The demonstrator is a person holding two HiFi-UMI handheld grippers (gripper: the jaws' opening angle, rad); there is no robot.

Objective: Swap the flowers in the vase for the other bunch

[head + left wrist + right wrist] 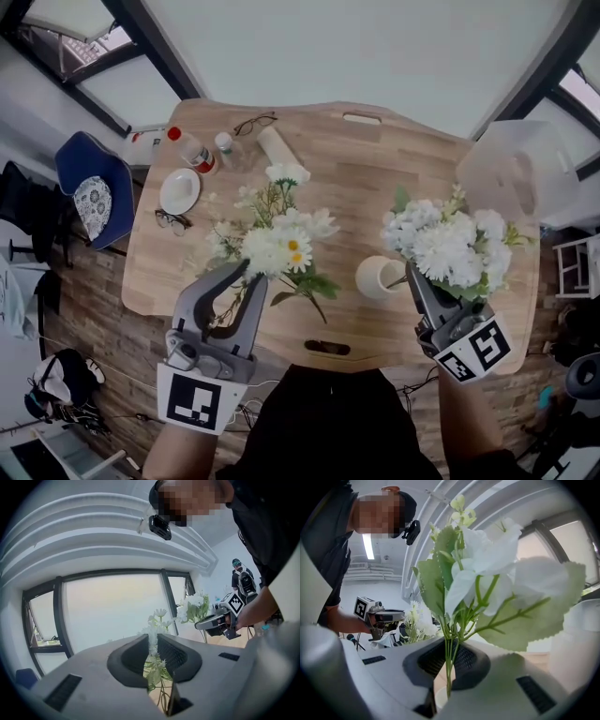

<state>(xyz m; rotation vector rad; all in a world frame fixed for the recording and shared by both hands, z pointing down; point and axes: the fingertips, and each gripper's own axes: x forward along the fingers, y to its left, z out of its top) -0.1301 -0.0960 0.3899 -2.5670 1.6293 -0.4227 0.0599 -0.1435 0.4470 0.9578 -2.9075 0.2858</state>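
Observation:
My left gripper [247, 271] is shut on the stems of a daisy bunch [274, 234], a loose spray of small white flowers and green leaves held above the left half of the table. In the left gripper view those stems [152, 665] run up between the closed jaws. My right gripper [411, 273] is shut on the stems of a fuller white bunch [448, 244] with broad leaves, held just right of the white vase [379, 277]. The vase stands empty near the table's front edge. The right gripper view shows green stems [449, 660] pinched between the jaws, with the vase rim below.
The wooden table [356, 169] carries a white saucer [180, 191], two bottles [192, 150], two pairs of glasses [172, 221] and a white roll [277, 148] at the back left. A blue chair [92, 186] stands left; a clear plastic bin [518, 169] sits at the right.

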